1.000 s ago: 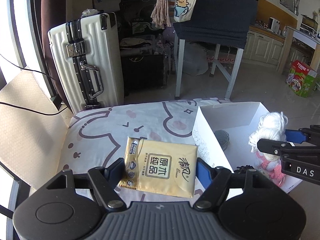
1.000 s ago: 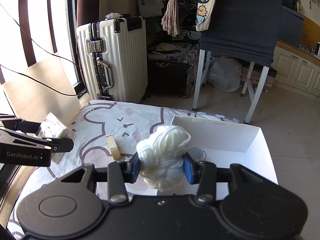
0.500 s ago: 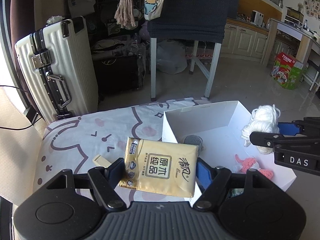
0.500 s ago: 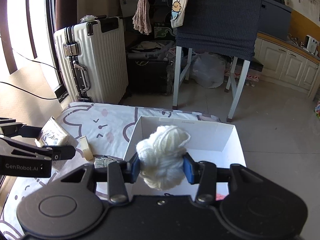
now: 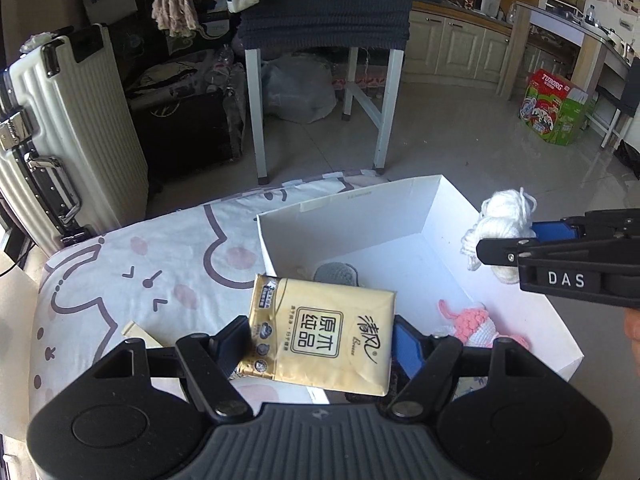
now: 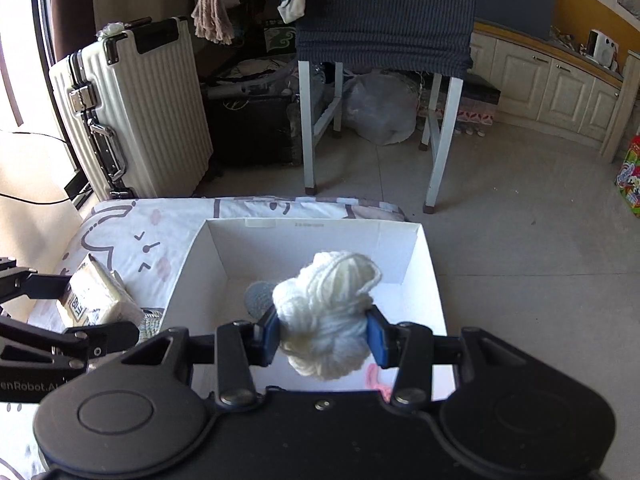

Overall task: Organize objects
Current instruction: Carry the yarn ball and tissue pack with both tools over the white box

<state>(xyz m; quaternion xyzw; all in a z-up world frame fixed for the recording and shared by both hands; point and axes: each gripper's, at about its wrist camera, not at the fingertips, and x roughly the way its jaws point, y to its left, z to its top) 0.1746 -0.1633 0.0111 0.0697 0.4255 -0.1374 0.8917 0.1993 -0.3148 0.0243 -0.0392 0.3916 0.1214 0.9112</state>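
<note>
My left gripper [image 5: 320, 340] is shut on a yellow tissue pack [image 5: 324, 336], which hangs over the near left corner of the white box [image 5: 352, 212]. My right gripper [image 6: 322, 334] is shut on a ball of white yarn [image 6: 328, 312] above the middle of the white box [image 6: 312, 224]. From the left wrist view the yarn [image 5: 500, 224] and right gripper [image 5: 516, 240] sit over the box's right wall. A grey knitted piece [image 5: 336, 274] and a pink crochet toy [image 5: 476, 324] lie inside the box.
The box rests on a cartoon-print cloth [image 5: 160, 264] covering the table. A small cream block [image 5: 138, 332] lies on the cloth left of the tissue pack. Beyond the table stand a white suitcase [image 6: 136, 108] and a chair draped in dark fabric [image 6: 384, 12].
Both grippers have moved to the right with their loads. The tissue pack has come from over the cloth to the box's left corner; the yarn has come from the box's left edge to over its middle.
</note>
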